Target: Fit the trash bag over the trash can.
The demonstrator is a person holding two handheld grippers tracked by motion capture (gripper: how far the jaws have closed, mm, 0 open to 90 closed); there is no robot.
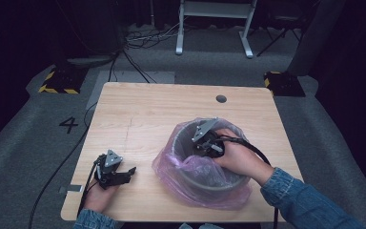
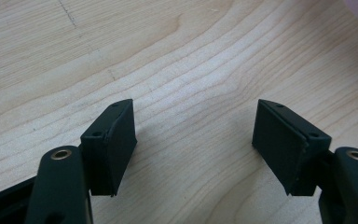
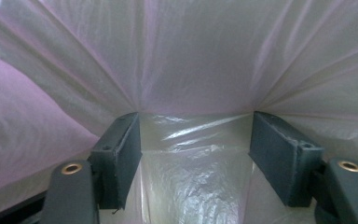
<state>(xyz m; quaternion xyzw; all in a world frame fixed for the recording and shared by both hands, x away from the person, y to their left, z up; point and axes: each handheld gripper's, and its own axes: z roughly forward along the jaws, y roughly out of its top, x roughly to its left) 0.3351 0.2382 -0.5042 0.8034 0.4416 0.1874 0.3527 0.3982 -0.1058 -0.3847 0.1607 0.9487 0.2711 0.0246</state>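
Right gripper (image 1: 205,143) deep inside bin (image 1: 228,183), jaws spread against pink liner bag (image 1: 171,164) — nothing pinched. Left gripper (image 1: 124,175) spread, resting on table (image 1: 147,109).

A recording lab or test studio, not a home. Dark curtains close in the space beyond the table (image 1: 138,109). Grey carpet, with a "4" (image 1: 68,125) marked left of the left tongs (image 1: 119,175). Hazard-striped weights (image 1: 59,81) and loose cables (image 1: 147,36) lie farther back; a white frame (image 1: 214,24) stands behind the right tongs (image 1: 208,143).
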